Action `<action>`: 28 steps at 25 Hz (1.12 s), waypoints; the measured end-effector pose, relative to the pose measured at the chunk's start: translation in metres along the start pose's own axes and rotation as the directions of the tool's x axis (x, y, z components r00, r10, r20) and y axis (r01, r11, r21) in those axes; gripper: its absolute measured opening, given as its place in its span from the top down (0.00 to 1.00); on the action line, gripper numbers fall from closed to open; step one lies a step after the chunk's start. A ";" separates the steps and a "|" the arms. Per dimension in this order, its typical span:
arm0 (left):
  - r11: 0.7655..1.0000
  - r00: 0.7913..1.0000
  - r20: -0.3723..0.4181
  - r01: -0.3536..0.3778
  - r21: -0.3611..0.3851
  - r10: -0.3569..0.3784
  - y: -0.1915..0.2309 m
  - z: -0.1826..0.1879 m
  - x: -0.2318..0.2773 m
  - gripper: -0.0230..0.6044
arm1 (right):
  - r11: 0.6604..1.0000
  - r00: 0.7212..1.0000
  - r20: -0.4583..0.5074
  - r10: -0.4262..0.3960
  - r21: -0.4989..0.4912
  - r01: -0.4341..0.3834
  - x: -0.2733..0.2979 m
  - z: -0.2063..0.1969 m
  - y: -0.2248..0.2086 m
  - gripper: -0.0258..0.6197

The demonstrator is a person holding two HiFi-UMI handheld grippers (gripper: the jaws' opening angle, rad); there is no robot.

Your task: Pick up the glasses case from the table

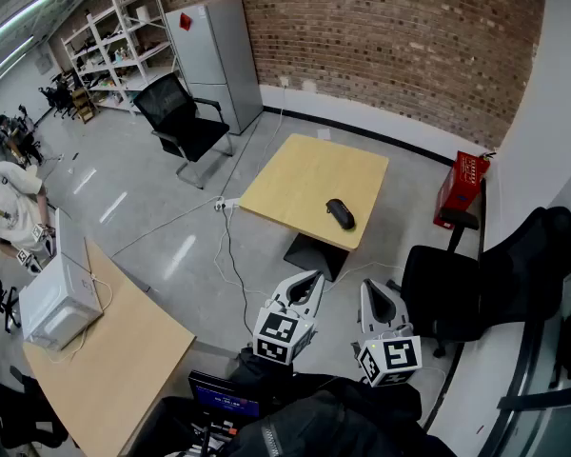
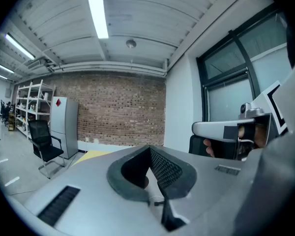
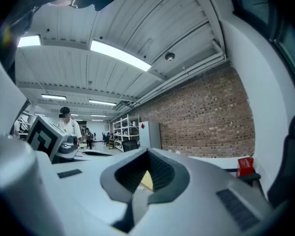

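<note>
Brick-walled room: the glasses case (image 1: 340,213) lies on the wooden bench (image 1: 300,174), well ahead of the left gripper (image 1: 313,277) and right gripper (image 1: 371,287), both closed, holding nothing.

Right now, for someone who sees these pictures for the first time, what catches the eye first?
A small dark glasses case lies alone on the pale wooden table near the centre of the head view. At the bottom of that view, the left gripper and the right gripper are both shut, empty and well short of the table.
</note>
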State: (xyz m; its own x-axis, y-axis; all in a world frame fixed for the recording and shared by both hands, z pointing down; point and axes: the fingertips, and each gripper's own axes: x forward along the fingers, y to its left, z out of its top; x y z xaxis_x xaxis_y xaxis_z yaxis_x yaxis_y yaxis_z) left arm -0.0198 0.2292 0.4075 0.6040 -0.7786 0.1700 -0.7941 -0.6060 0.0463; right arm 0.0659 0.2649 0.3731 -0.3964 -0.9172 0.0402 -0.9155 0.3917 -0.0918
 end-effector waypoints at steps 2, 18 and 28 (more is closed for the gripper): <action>1.000 1.000 -0.001 -0.003 -0.001 0.003 0.000 0.001 0.000 0.96 | 1.000 1.000 -0.003 0.001 -0.002 -0.001 -0.001 0.000 -0.001 0.96; 1.000 1.000 -0.027 -0.013 -0.024 0.012 -0.016 -0.014 0.005 0.96 | 0.999 0.999 -0.023 0.042 0.003 -0.041 -0.017 -0.013 -0.007 0.96; 0.999 0.997 -0.080 -0.026 -0.032 0.023 -0.018 -0.034 0.011 0.96 | 0.998 0.996 -0.082 0.040 0.056 -0.036 -0.015 -0.040 -0.021 0.96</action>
State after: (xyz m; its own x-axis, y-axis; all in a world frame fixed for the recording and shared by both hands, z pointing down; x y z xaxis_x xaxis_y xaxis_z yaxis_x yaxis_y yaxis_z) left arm -0.0014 0.2369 0.4421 0.5782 -0.7770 0.2490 -0.8112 -0.5802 0.0730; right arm 0.0884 0.2732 0.4141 -0.4373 -0.8916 0.1179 -0.8955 0.4195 -0.1489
